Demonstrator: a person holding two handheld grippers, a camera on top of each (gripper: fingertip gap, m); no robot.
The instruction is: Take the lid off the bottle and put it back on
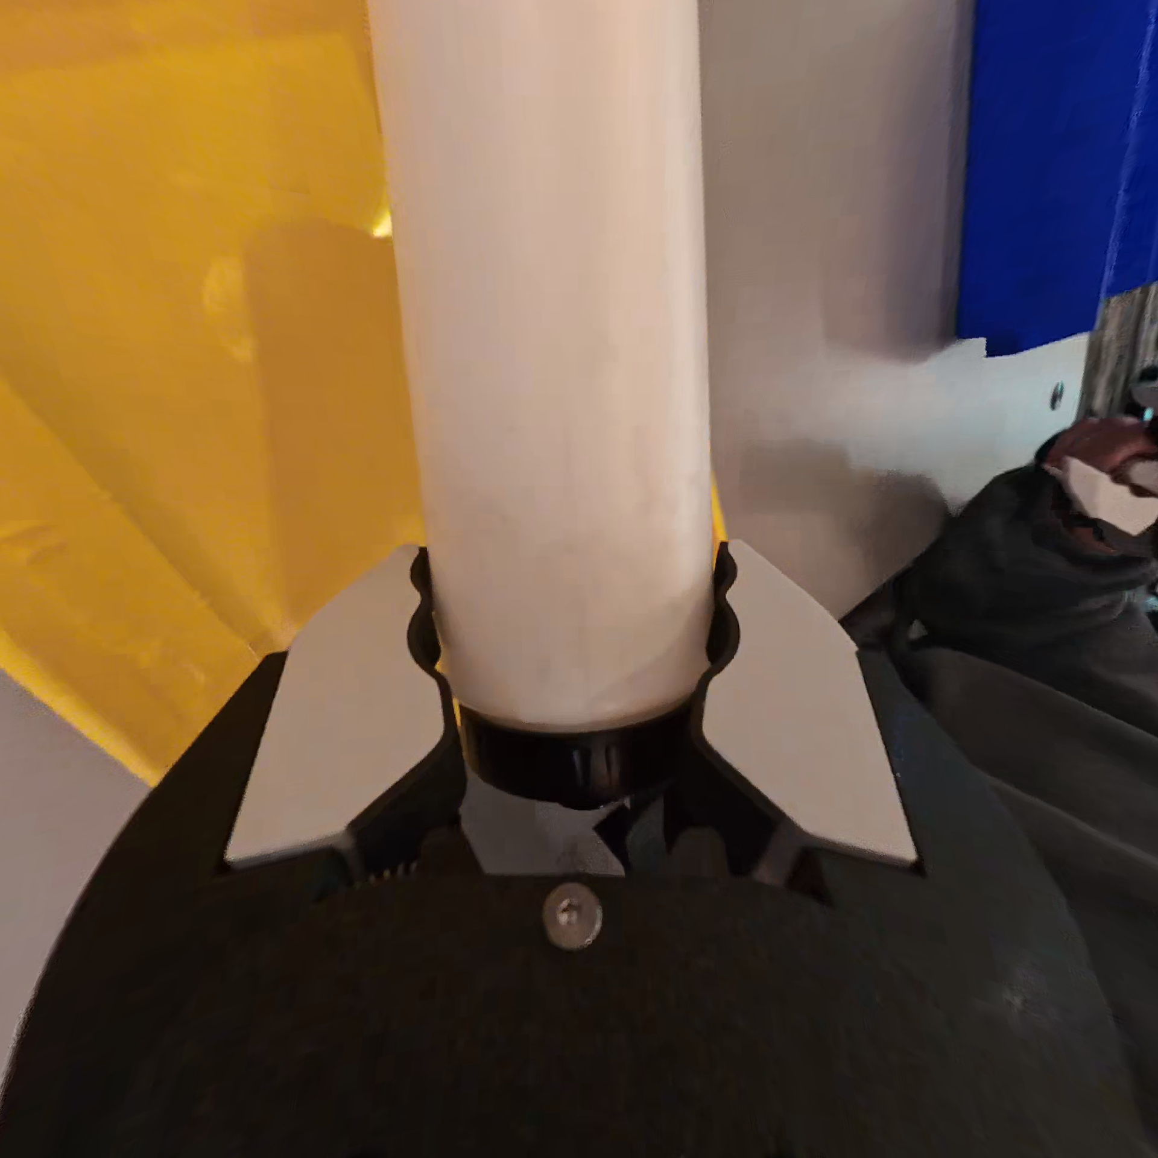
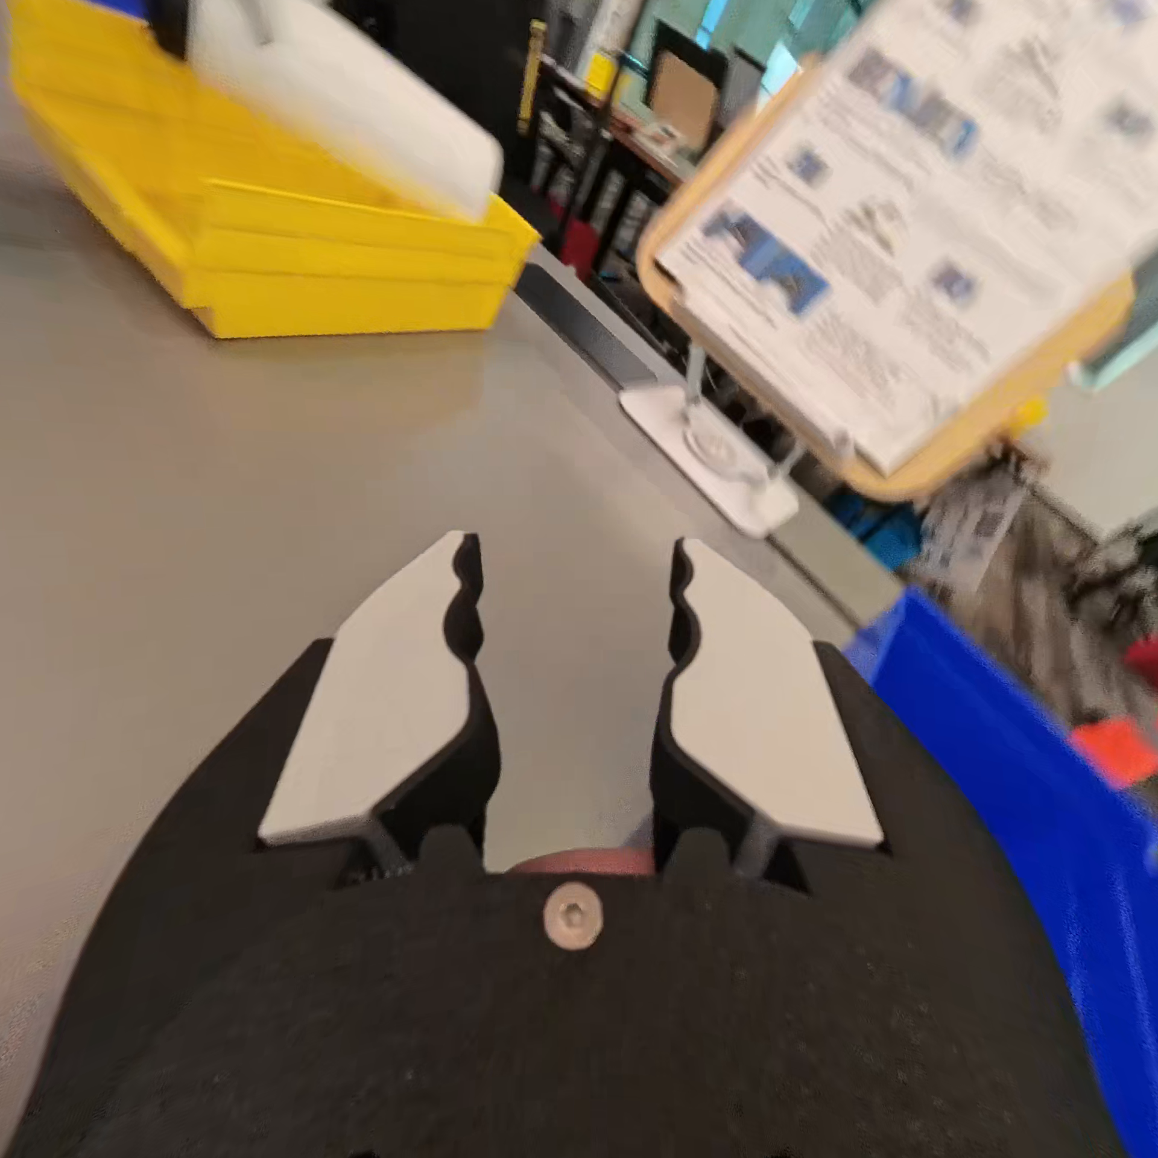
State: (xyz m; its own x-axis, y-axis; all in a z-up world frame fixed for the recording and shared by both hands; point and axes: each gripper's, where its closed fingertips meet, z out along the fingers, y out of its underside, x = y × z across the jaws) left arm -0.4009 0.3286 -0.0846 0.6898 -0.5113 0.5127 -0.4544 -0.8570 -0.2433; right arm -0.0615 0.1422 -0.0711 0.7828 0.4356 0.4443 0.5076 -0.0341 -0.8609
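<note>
1. The left tool (image 1: 570, 620) is clamped on the white bottle (image 1: 551, 351), lifted in front of the yellow bin (image 1: 156, 376).
2. Its black lid (image 1: 558, 761) looks on; whether it has already been off I cannot tell.
3. The right tool (image 2: 576, 595) is apart and empty, over the grey surface (image 2: 250, 470).

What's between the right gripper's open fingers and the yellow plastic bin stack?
Only bare grey tabletop, per the right wrist view. The right gripper is open and empty; the yellow plastic bin stack sits farther off to the upper left.
</note>
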